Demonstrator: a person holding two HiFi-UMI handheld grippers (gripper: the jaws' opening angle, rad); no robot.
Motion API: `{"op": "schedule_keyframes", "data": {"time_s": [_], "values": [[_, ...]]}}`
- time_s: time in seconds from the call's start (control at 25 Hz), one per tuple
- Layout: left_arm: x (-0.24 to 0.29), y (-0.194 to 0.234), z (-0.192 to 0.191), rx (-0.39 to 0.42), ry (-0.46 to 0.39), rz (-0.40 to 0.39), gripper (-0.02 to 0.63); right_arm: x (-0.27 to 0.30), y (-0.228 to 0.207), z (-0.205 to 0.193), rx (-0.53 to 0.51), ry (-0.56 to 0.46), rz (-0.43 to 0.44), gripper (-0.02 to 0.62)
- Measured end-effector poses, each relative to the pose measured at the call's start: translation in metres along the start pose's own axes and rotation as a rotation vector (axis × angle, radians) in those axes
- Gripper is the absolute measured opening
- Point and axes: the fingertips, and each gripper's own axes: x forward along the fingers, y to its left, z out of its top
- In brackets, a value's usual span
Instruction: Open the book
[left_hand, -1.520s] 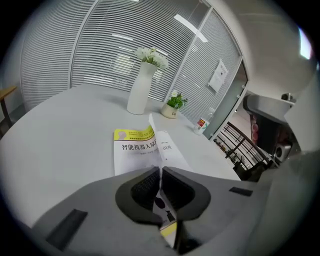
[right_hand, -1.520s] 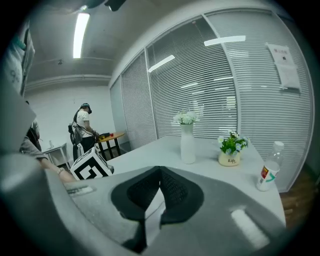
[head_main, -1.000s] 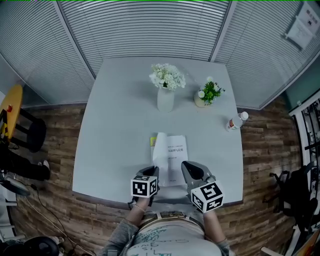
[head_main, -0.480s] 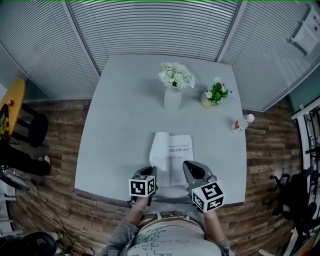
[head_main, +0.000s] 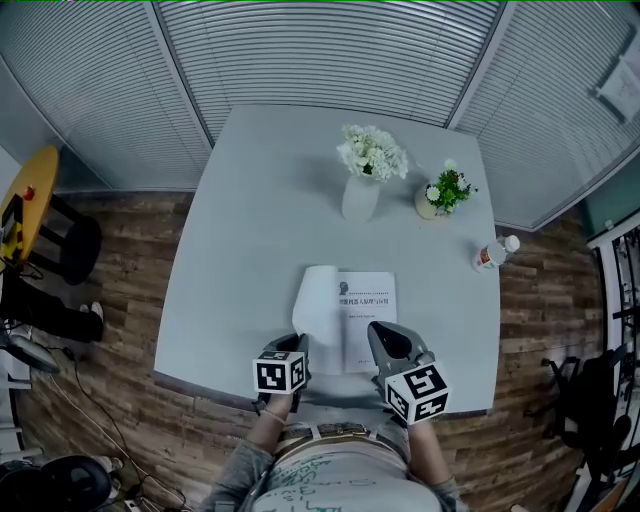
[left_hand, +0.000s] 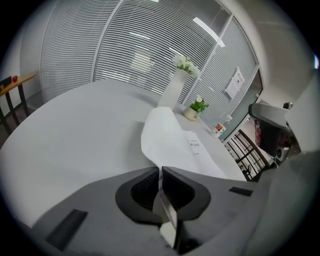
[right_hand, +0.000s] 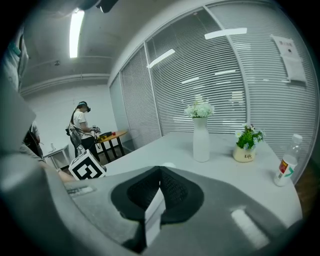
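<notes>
Here we see a pale grey table (head_main: 250, 230), smooth and matte, standing on a wood-plank floor (head_main: 120, 310) before walls of slatted blinds (head_main: 330, 50). Toward its far side stand a tall white vase (head_main: 360, 198) of white flowers (head_main: 372, 152) and, just right of it, a small round pot (head_main: 430, 203) with a leafy green plant. Nearer the right edge is a clear bottle (head_main: 495, 252) with a white cap and a red label. All of these are well apart from the book (head_main: 368, 318). It lies flat near the table's near edge, thin, white and printed, between the two grippers. Its top page (head_main: 318, 318), limp paper, curls up and leftward in a soft arc and hides the book's left part. The left gripper (head_main: 298, 346) has its dark ribbed pads (left_hand: 145, 186) pressed together on that page's lower edge. The right gripper (head_main: 378, 336) pinches the book's near right corner, and a white strip of paper shows between its closed pads (right_hand: 175, 189). Off the table's left side stands a round yellow side table (head_main: 25, 205) on dark legs.
</notes>
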Motion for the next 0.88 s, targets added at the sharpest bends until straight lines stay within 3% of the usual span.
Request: {"op": "schedule_keyframes", "data": {"time_s": [0.56,0.88], "values": [[-0.013,0.056,-0.011,-0.036,0.027,0.064,0.012,0.016,0.017,0.001,0.009,0.006,-0.011,0.002],[-0.016,0.086,-0.014,0.011,0.063,0.098,0.013,0.021,0.023,0.002,0.022,0.002,-0.049,0.002]]}}
